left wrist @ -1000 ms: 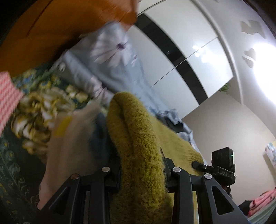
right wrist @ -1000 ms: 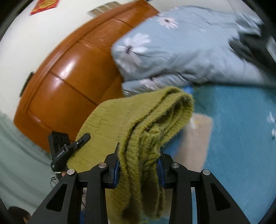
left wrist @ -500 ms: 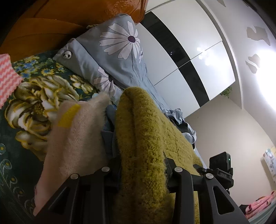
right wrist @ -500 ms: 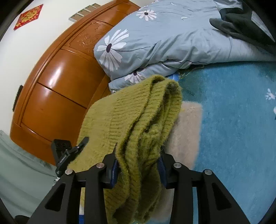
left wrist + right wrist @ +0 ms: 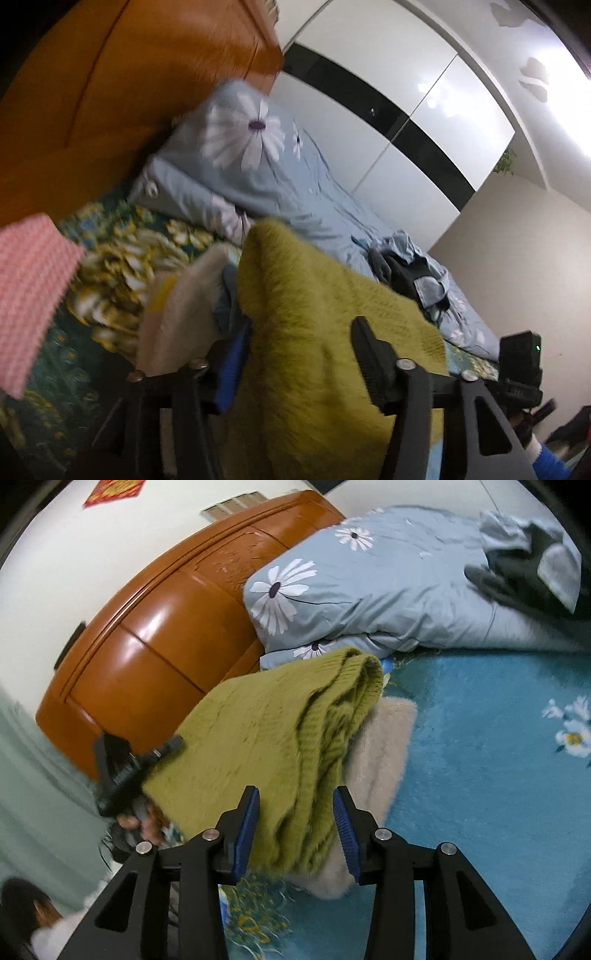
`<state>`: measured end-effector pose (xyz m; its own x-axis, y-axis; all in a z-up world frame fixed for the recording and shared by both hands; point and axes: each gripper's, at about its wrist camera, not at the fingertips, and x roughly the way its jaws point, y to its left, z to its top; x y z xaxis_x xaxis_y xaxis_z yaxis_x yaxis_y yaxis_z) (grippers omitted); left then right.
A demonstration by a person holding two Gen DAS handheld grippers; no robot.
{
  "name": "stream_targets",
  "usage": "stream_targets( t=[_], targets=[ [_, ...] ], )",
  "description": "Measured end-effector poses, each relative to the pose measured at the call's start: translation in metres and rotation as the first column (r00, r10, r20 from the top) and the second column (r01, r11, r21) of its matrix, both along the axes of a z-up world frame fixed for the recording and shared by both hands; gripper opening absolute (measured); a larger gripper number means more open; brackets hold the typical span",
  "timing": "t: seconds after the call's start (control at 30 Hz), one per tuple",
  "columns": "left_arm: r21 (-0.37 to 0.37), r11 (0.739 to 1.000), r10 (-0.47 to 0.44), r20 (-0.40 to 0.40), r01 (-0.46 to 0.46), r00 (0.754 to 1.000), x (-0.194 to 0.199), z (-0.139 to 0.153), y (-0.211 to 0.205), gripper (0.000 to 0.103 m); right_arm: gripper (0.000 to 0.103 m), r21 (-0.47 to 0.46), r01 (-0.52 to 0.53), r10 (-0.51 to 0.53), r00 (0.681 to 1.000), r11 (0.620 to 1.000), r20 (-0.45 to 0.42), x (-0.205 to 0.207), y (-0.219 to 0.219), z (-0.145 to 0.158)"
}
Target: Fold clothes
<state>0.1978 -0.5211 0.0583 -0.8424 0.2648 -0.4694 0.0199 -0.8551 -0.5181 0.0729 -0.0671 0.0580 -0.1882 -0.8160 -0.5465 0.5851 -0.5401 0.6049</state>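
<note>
A folded olive-green knit sweater [image 5: 280, 734] lies on top of a folded beige fluffy garment [image 5: 380, 753] on the bed. My right gripper [image 5: 295, 823] is open, its blue pads on either side of the sweater's near edge. In the left wrist view the same sweater [image 5: 314, 332] fills the space between the spread fingers of my left gripper [image 5: 299, 354], which is open; the beige garment [image 5: 177, 314] and a bit of blue cloth show to its left. The left gripper also shows in the right wrist view [image 5: 122, 771], at the sweater's far left edge.
A blue daisy-print duvet [image 5: 369, 583] is piled against the orange wooden headboard [image 5: 155, 635]. Dark and grey clothes [image 5: 532, 572] lie on the duvet. A pink checked cloth [image 5: 29, 295] lies on the floral bedspread [image 5: 122, 258]. White wardrobe doors [image 5: 388, 92] stand behind.
Both grippers have opened and let go of the green sweater, which has dropped onto the beige garment. The fingers have spread apart and both cameras have shifted slightly.
</note>
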Motion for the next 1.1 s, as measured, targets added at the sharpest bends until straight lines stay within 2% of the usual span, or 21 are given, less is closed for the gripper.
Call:
stream_targets(
  t=[0.1, 0.17, 0.23, 0.3, 0.37, 0.53, 0.63, 0.77, 0.83, 0.87, 0.9, 1.1],
  targets=[
    [-0.062, 0.993, 0.093, -0.069, -0.097, 0.993, 0.028, 0.019, 0.014, 0.061, 0.043, 0.040, -0.005, 0.007, 0.998, 0.999, -0.062, 0.016, 0.004, 0.005],
    [-0.110, 0.977, 0.171, -0.122, -0.185, 0.978, 0.048, 0.029, 0.025, 0.062, 0.043, 0.061, -0.006, 0.012, 0.995, 0.998, -0.101, 0.028, 0.007, 0.006],
    [-0.144, 0.949, 0.256, -0.162, -0.279, 0.953, 0.066, 0.032, 0.038, 0.068, 0.044, 0.078, -0.004, 0.013, 0.993, 0.997, -0.120, 0.040, 0.009, 0.003],
    [-0.124, 0.937, 0.299, -0.194, -0.326, 0.934, 0.081, 0.029, 0.051, 0.070, 0.044, 0.093, 0.001, 0.012, 0.991, 0.996, -0.133, 0.051, 0.012, 0.000],
    [-0.100, 0.938, 0.306, -0.209, -0.331, 0.929, 0.092, 0.022, 0.064, 0.072, 0.044, 0.114, 0.008, 0.010, 0.988, 0.993, -0.154, 0.062, 0.014, -0.003],
    [-0.153, 0.917, 0.341, -0.175, -0.367, 0.924, 0.106, 0.000, 0.096, 0.074, 0.045, 0.170, 0.014, 0.021, 0.979, 0.985, -0.203, 0.088, 0.018, -0.013],
    [-0.169, 0.918, 0.336, -0.149, -0.358, 0.930, 0.109, -0.017, 0.118, 0.079, 0.051, 0.179, 0.022, 0.018, 0.976, 0.984, -0.219, 0.100, 0.020, -0.018],
    [-0.259, 0.903, 0.330, -0.092, -0.343, 0.939, 0.104, -0.037, 0.144, 0.082, 0.052, 0.211, 0.036, 0.017, 0.969, 0.977, -0.247, 0.113, 0.020, -0.025],
    [-0.274, 0.905, 0.322, -0.061, -0.326, 0.945, 0.102, -0.051, 0.154, 0.087, 0.054, 0.214, 0.047, 0.009, 0.968, 0.976, -0.252, 0.117, 0.019, -0.028],
    [-0.271, 0.910, 0.315, -0.046, -0.315, 0.948, 0.101, -0.058, 0.157, 0.089, 0.061, 0.213, 0.054, 0.001, 0.968, 0.975, -0.252, 0.118, 0.020, -0.030],
    [-0.267, 0.914, 0.308, -0.032, -0.305, 0.951, 0.101, -0.065, 0.159, 0.092, 0.062, 0.210, 0.061, -0.007, 0.968, 0.976, -0.252, 0.119, 0.020, -0.032],
    [-0.301, 0.913, 0.299, 0.030, -0.276, 0.954, 0.101, -0.095, 0.168, 0.102, 0.062, 0.233, 0.095, -0.034, 0.968, 0.968, -0.250, 0.123, 0.018, -0.042]
  ],
)
